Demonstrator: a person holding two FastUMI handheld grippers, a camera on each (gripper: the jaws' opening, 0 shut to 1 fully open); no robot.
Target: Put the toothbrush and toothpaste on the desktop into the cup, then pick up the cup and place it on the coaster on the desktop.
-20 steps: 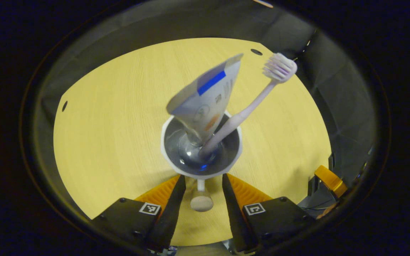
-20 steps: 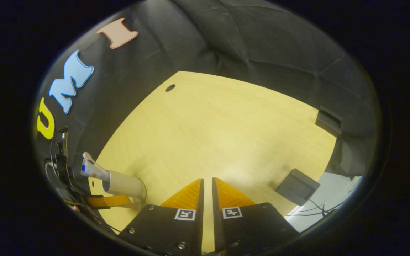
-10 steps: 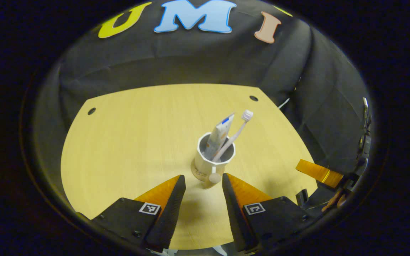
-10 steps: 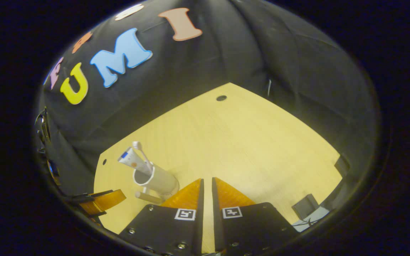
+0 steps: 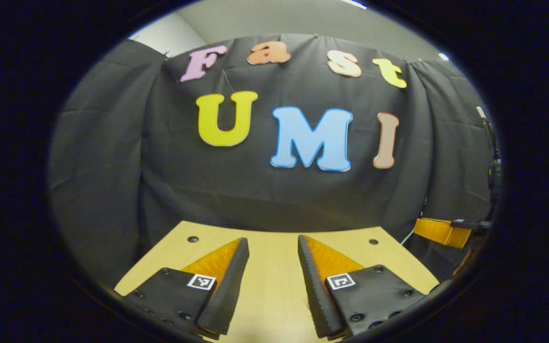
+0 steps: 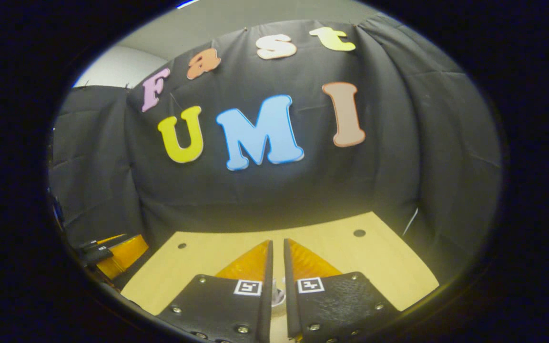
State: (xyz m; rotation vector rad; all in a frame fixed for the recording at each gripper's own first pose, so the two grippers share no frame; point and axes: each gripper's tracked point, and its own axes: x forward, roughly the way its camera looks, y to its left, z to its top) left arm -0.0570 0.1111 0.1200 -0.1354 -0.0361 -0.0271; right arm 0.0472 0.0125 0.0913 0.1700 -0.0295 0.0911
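Nearest in the left gripper view, your left gripper [image 5: 272, 239] stands with its jaws well apart and nothing between them, pointing level across the pale wooden desktop [image 5: 269, 290]. In the right gripper view, your right gripper [image 6: 277, 242] has its fingers drawn almost together with a thin slit between, clamped on nothing. Low in that slit, at 6 o'clock, sits a small white scrap [image 6: 278, 296]. It could be the cup or the toothbrush head, but it is too little to tell which. That scrap is the only hint of where the task's things are.

Further out, bare desktop runs to its far edge, with a small round hole [image 5: 192, 238] at 7 o'clock in the left gripper view. Beyond it hangs the black cloth wall [image 5: 112, 166].

My read is that both cameras are aimed too high to work from. Tip both grippers down until the cup and the coaster are in sight before you commit. Go in with the open left gripper, level and slow, so that nothing in the cup tips, and hold the right gripper wide of its path.
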